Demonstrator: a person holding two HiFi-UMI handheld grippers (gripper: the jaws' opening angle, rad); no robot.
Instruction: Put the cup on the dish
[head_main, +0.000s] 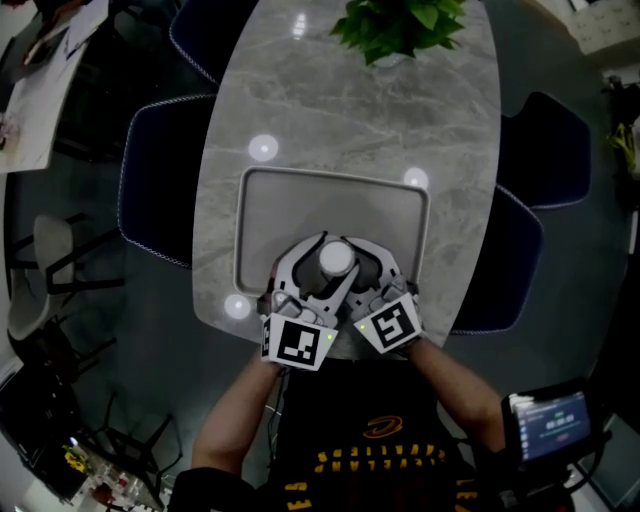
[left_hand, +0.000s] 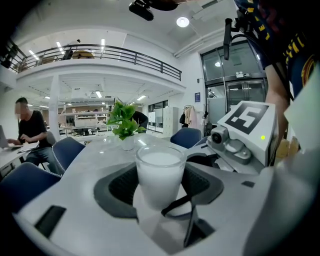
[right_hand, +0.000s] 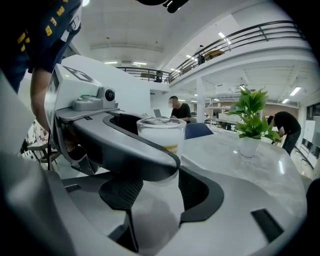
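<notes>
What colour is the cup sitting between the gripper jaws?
Milky white, with a clear rim. The cylindrical cup shows best in the left gripper view.

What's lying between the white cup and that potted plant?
Nothing loose: just the bare floor of the dish, then bare marble tabletop, seen in the head view.

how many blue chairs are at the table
4 chairs around the table: one at the far left, one at the left, one at the far right, one at the near right. The person at the near end may hide more.
</notes>
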